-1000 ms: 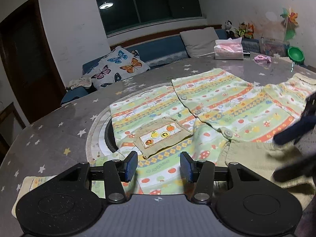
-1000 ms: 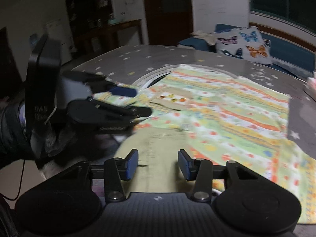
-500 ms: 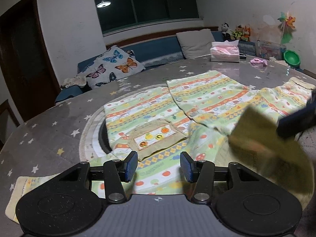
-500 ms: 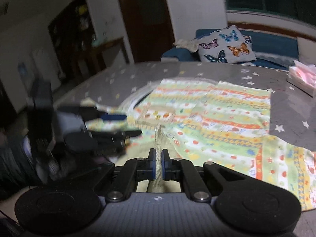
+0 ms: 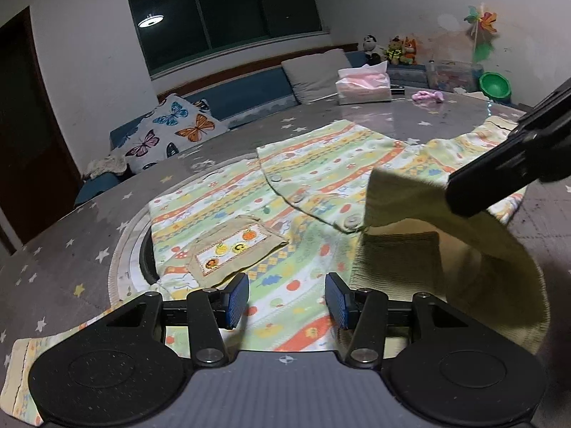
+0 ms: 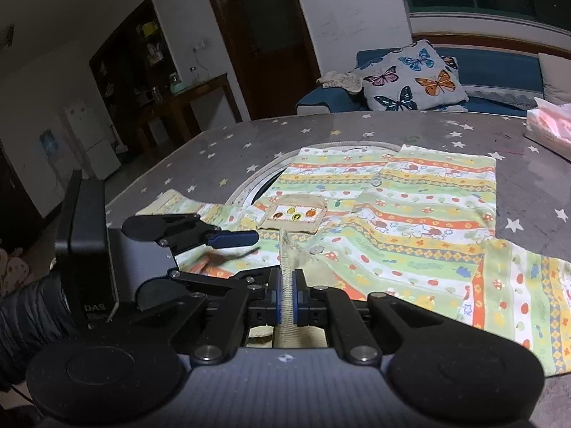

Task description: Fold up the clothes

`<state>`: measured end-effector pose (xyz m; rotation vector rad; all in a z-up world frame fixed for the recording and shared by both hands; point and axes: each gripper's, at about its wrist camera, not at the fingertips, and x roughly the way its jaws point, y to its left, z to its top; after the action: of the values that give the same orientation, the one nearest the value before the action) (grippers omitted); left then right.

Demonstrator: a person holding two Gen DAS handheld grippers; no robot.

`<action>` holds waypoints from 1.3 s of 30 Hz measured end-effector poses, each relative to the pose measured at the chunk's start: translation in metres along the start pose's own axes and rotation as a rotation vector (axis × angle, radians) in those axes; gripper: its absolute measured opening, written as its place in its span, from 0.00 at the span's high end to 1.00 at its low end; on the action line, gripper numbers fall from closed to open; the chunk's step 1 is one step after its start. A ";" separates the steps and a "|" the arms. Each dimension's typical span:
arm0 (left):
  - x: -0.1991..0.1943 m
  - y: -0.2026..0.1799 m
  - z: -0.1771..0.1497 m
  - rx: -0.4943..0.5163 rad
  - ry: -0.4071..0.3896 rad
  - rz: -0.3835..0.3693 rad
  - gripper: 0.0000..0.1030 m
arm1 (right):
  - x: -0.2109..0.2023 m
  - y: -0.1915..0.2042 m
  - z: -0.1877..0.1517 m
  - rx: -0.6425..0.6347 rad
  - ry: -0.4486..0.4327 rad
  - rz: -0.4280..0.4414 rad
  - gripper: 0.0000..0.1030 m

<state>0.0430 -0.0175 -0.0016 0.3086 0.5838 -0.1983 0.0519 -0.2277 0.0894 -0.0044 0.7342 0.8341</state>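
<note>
1. Right gripper (image 6: 286, 297) was spread a second ago; now it's pinching the collar (image 5: 410, 214), lifted off the table (image 6: 357, 128).
2. Left gripper (image 5: 286, 299) stays spread over the shirt (image 6: 428, 196), so folding's begun.

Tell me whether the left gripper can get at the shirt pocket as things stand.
Probably yes. The left gripper is open and empty above the shirt, and the pocket lies flat just ahead of it with nothing between.

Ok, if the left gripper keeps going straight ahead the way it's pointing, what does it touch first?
Probably the striped shirt lying flat on the table: the open left gripper points low across it, though depth is unclear.
</note>
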 end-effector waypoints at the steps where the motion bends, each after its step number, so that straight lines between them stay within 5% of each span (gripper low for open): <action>1: -0.001 -0.001 -0.001 0.006 -0.004 -0.004 0.51 | 0.002 0.001 -0.001 -0.008 0.007 0.001 0.95; 12: -0.025 0.004 -0.010 0.013 -0.041 -0.044 0.49 | 0.012 0.012 0.001 -0.072 0.042 0.039 0.90; 18: -0.043 0.019 -0.009 -0.014 -0.070 -0.030 0.49 | 0.035 0.003 0.002 -0.111 0.052 -0.072 0.88; 26: -0.045 0.021 0.009 -0.032 -0.115 -0.040 0.49 | 0.054 0.011 -0.020 -0.228 0.119 -0.115 0.81; 39: -0.004 -0.011 0.002 0.028 -0.029 -0.101 0.58 | 0.034 -0.020 -0.026 -0.100 0.086 -0.141 0.72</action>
<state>0.0381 -0.0278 -0.0005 0.3031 0.5687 -0.3080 0.0652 -0.2255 0.0445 -0.1810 0.7636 0.7387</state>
